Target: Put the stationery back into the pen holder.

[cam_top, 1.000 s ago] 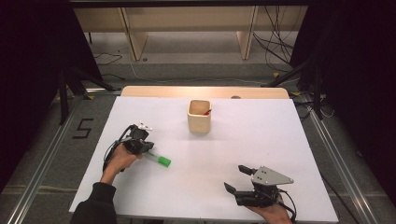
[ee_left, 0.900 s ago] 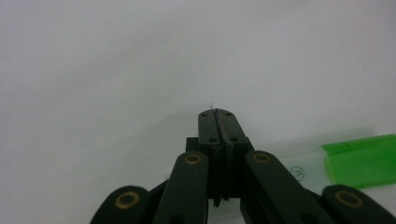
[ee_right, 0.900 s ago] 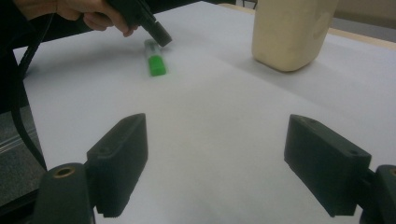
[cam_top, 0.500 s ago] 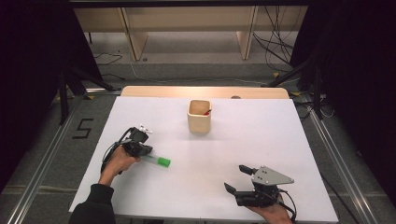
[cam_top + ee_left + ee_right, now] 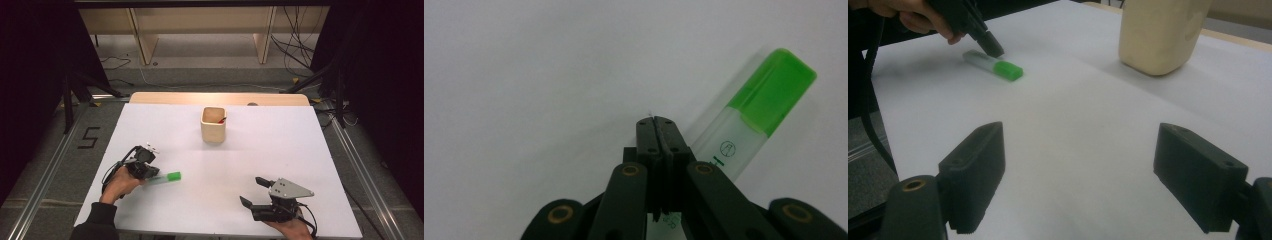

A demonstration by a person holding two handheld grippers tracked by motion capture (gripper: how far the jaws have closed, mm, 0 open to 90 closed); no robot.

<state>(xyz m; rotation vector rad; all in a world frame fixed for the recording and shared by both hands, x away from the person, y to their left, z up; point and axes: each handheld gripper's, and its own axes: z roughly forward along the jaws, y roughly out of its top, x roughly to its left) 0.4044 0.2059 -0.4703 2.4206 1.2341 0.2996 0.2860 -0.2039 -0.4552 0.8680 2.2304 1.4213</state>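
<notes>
A highlighter (image 5: 167,177) with a clear barrel and a green cap (image 5: 771,95) lies flat on the white table (image 5: 280,150), at the near left. My left gripper (image 5: 151,175) is shut with its jaws pressed together on nothing. In the left gripper view its tips (image 5: 657,122) point down at the table just beside the barrel. The right gripper view shows that gripper (image 5: 992,49) over the barrel end of the highlighter (image 5: 998,66). My right gripper (image 5: 252,191) rests open at the near right, and its jaws (image 5: 1080,150) stand wide apart with nothing between them.
A pale wooden cup (image 5: 213,127) stands at the middle of the table toward the far side, with something red (image 5: 221,120) inside. It looms at the upper right in the right gripper view (image 5: 1160,35). Dark floor and rails flank the table.
The left hand and its gripper have drawn a little toward the near left. The highlighter lies about where it was. The right gripper has kept still.
</notes>
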